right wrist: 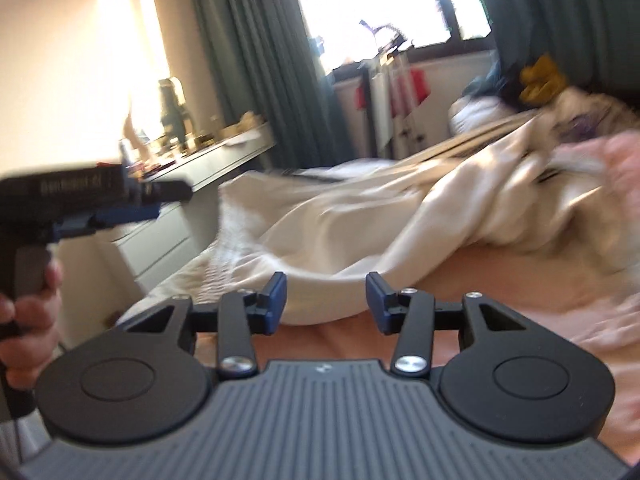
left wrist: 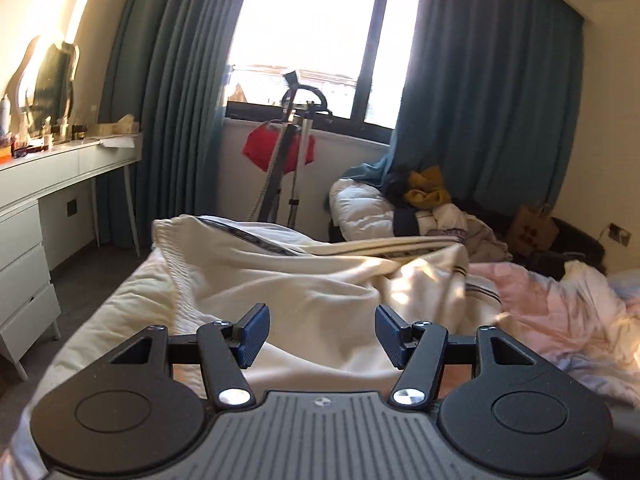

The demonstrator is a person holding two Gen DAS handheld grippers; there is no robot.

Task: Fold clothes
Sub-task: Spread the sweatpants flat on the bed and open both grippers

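Note:
A cream garment [left wrist: 288,280] with dark striped trim lies crumpled across the bed, its ribbed waistband at the far left. It also shows in the right wrist view [right wrist: 352,224], blurred. My left gripper [left wrist: 322,334] is open and empty, just above the garment's near part. My right gripper [right wrist: 326,304] is open and empty at the garment's near edge. The left gripper also shows from the side in the right wrist view [right wrist: 116,204], held in a hand at the left.
The bed [left wrist: 568,312] has a pink crumpled sheet. A pile of clothes [left wrist: 424,200] lies beyond. A garment steamer stand [left wrist: 292,152] with a red cloth stands by the window. A white dressing table [left wrist: 48,184] with drawers stands at the left.

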